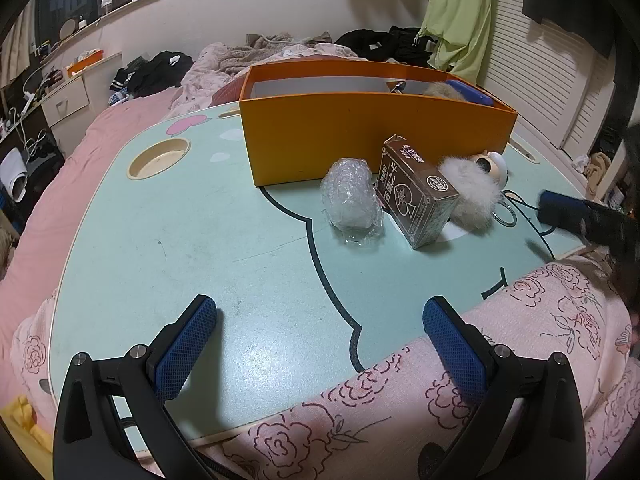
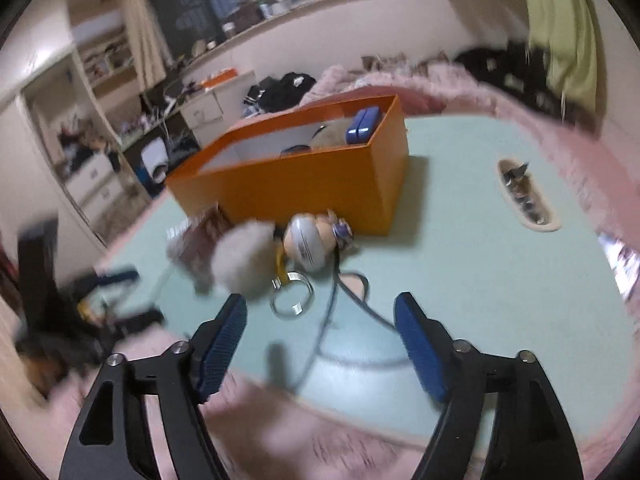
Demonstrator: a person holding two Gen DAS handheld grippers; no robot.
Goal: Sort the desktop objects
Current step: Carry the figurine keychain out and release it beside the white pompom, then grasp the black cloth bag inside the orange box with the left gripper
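Left tool (image 1: 320,344) and right tool (image 2: 320,332): both wide open, empty, above tabletop (image 1: 200,240). Card box (image 1: 418,196), bubble wrap (image 1: 352,200), pompom (image 2: 244,260), figurine (image 2: 312,240) beside orange box (image 1: 360,140).

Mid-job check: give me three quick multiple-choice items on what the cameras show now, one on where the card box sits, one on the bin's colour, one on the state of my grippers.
1. Where is the brown card box?
A. inside the bin
B. on the table in front of the bin
C. held in a gripper

2. What colour is the storage bin?
A. orange
B. green
C. white

3. What state are the left gripper and right gripper in?
A. both shut
B. one holds the keyring
C. both open, empty

Answers: 1 B, it lies between the bubble-wrap bundle and fluffy pompom. 2 A, its walls are orange. 3 C, nothing between the fingers of either.
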